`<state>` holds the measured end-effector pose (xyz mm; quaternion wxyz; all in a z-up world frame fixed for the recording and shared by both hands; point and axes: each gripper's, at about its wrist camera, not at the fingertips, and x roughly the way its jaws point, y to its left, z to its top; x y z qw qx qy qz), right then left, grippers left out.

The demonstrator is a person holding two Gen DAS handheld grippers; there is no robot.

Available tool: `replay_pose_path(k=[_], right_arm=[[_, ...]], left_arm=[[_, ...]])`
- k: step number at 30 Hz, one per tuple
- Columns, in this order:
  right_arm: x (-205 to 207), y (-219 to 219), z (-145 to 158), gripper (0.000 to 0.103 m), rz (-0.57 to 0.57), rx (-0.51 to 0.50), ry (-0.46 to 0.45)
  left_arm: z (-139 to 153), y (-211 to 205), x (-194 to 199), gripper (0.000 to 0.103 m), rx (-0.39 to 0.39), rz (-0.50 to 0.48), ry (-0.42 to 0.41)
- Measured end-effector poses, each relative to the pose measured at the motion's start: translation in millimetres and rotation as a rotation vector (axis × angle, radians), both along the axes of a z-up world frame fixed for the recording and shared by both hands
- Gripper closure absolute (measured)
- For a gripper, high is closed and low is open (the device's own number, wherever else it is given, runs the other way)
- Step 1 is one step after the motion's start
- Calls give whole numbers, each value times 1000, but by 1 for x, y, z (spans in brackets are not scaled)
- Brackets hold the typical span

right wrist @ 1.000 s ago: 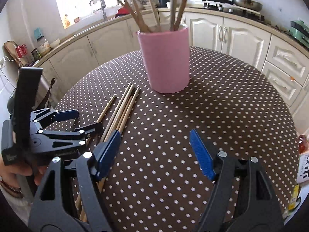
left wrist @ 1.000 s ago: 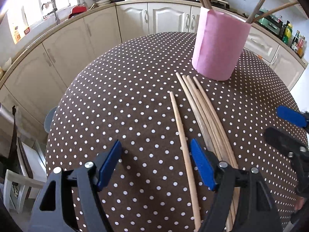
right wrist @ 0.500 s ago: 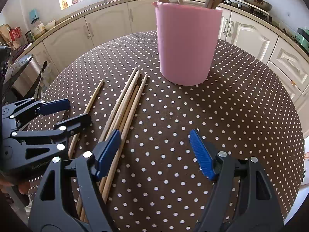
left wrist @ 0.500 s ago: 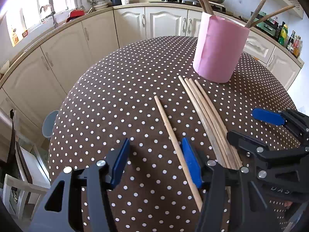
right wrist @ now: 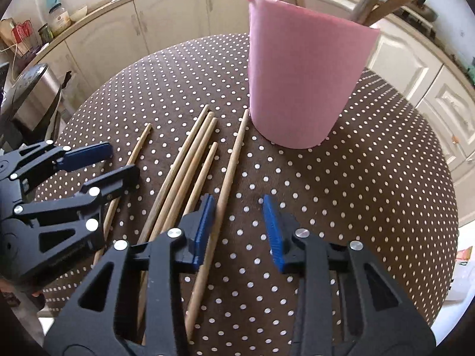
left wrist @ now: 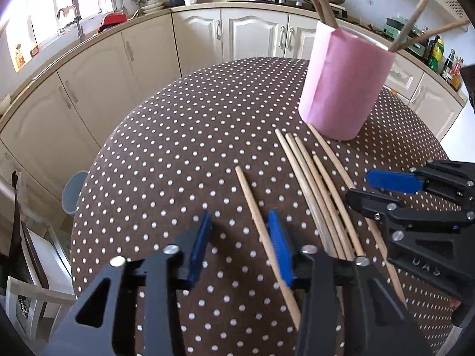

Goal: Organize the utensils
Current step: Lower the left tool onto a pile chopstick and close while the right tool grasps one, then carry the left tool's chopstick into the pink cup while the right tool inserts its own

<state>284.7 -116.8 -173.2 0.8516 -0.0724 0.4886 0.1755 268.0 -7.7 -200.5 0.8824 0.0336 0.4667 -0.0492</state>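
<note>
Dotted brown tablecloth (left wrist: 178, 154) – slim wooden sticks (left wrist: 308, 175), pink cylinder holder (left wrist: 341, 83)

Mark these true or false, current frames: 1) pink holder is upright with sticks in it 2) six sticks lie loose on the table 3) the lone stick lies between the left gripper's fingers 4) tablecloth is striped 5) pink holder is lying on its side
1) True: the pink holder stands upright with sticks in it.
2) False: five loose sticks lie on the table.
3) True: the lone stick lies between the closing fingers of the left gripper.
4) False: brown with white polka dots.
5) False: it stands upright.
</note>
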Motion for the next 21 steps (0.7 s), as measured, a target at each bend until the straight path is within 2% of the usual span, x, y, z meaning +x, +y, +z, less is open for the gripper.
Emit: replay_pose_path(k=[5,10,11,12,13,21], right_arm=[[23,5,2,78,10,3,56],[38,21,0,79,30,-32,78],[40,22,-1,81,32,-40,79],[40,23,-1,89,40,-40,80],[39,22,-2,96,43,-29,84],[13,-6,3,98,61,106,71]], left_arm=[[2,-5,10,92,-9,-6,14],[3,-12,14,94,-5,-4,19],[3,-12,15,94,-10,-4,21],[3,-12,15,95,-19,-3,24],[3,-11,16,96,-32,-1,30],[11,2,11,97,-92,4,36]])
